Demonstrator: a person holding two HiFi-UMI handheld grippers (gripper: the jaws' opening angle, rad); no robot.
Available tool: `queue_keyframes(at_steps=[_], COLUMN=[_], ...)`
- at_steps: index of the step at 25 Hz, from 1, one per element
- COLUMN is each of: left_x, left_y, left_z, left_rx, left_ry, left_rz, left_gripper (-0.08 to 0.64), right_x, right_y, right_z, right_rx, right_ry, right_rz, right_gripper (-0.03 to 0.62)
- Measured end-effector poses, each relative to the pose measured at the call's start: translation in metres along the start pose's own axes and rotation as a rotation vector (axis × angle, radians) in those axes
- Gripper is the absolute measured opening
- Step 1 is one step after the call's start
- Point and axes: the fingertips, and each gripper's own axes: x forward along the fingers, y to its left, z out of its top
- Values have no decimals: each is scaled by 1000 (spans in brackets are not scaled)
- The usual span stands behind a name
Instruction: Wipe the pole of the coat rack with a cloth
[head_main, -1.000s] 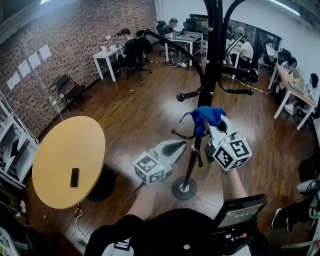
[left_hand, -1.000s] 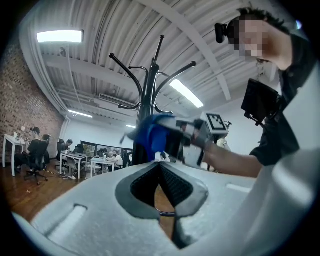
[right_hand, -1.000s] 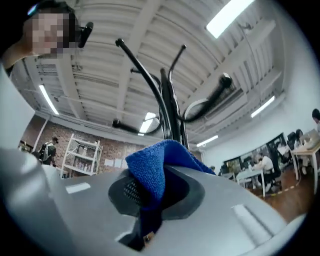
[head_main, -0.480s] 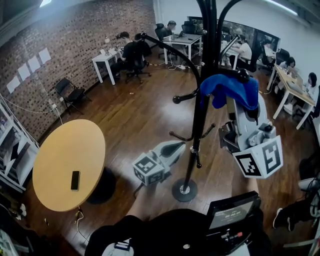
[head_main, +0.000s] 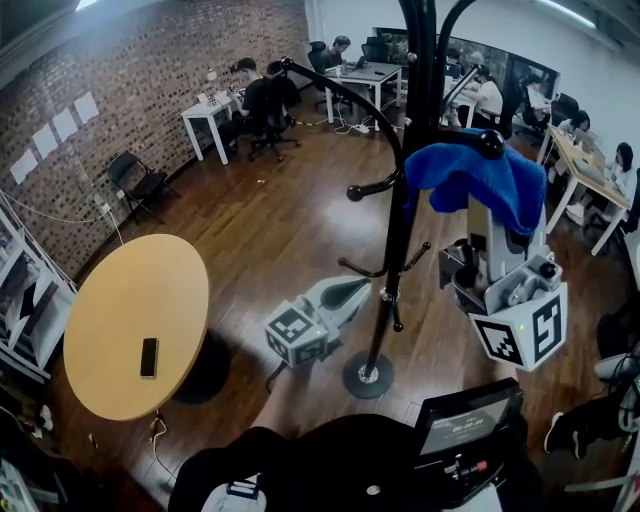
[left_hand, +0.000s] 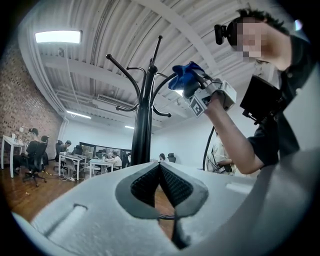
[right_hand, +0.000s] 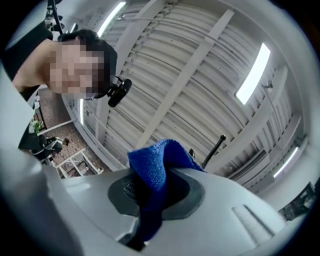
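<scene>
Right of the coat rack pole (head_main: 398, 240), the right gripper (head_main: 487, 215) is clamping the blue cloth (head_main: 465, 175) up high — the left gripper (head_main: 355, 292) is hovering low, jaws pressed together, empty.

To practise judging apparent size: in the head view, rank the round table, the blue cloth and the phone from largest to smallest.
1. round table
2. blue cloth, though its nearness to the camera inflates it
3. phone
</scene>
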Motion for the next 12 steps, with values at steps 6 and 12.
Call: queue_keyframes(at_steps=[6,12], left_x=[-1,-5], left_y=[-1,-5], left_z=[2,-5], left_rx=[-6,-27], left_ry=[3,18], left_rz=[-10,-25], left_gripper=[-5,-5], right_x=[-7,-59], right_y=[-16,-5], right_z=[-139,-213], right_rx=[154,191], right_ry=[419,576], right_rz=[-81,-133], right_gripper=[28,26])
